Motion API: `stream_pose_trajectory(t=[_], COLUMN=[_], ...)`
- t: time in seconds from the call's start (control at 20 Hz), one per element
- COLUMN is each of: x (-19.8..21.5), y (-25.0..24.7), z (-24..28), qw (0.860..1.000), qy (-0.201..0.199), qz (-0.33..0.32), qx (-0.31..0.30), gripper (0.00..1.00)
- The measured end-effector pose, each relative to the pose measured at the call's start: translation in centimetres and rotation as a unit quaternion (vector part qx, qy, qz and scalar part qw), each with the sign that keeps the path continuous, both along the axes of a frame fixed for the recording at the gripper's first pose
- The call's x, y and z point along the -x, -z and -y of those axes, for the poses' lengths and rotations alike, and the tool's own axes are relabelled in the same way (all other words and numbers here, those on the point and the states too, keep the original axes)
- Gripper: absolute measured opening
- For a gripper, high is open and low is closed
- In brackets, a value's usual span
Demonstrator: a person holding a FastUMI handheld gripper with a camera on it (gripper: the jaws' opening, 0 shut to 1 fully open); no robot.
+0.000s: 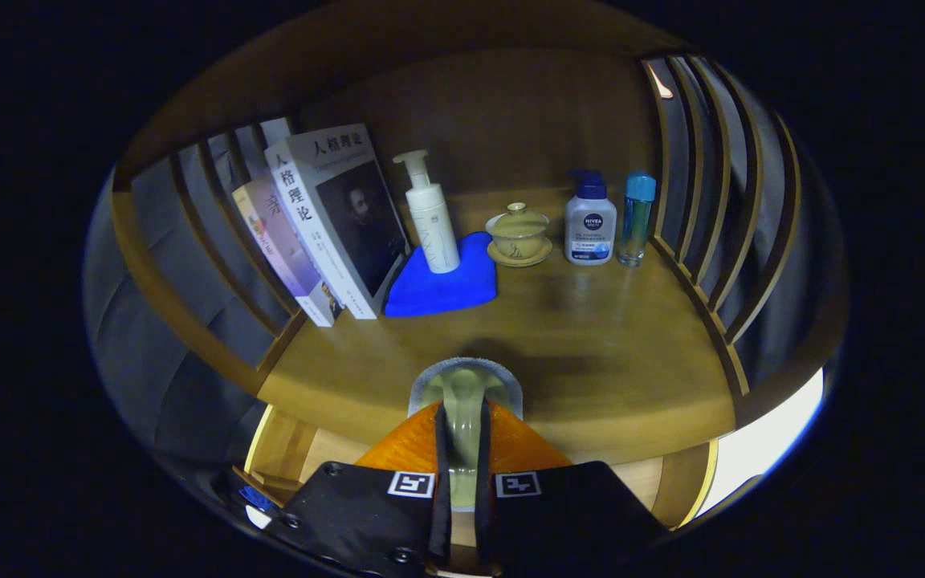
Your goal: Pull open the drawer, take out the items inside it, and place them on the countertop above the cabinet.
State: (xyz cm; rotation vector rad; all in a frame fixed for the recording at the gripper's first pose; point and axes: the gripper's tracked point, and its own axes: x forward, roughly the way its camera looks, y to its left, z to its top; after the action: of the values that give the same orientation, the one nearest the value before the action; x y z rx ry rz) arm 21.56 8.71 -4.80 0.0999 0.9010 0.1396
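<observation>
A pale green, clear-packaged item (pixel 463 401) is clenched by the gripper (pixel 462 449) over the wooden countertop (pixel 607 337); early release risks toppling.

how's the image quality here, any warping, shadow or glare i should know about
Gripper view: heavy fisheye warp bows the countertop edge and side slats; a soft shadow darkens the wood just ahead of the claw, which is clamped on a pale green item; the cabinet's back is dim; a bright overexposed patch sits below the countertop's right corner; books and bottles stay reasonably sharp.
</observation>
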Motion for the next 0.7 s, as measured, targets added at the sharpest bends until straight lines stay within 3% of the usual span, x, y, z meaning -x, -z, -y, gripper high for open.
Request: stream_pose_trajectory(t=[0.2, 0.4, 0.6, 0.7], x=[-2.7, -3.7, -3.8, -3.6], y=[0.5, 1.3, 1.2, 0.6], z=[0.8, 0.4, 0.4, 0.2], qw=[1.0, 0.999, 0.998, 0.997], qy=[0.023, 0.021, 0.014, 0.01], qz=[0.01, 0.016, 0.036, 0.053], qx=[0.015, 0.021, 0.042, 0.053], gripper=[0.14, 0.21, 0.38, 0.62])
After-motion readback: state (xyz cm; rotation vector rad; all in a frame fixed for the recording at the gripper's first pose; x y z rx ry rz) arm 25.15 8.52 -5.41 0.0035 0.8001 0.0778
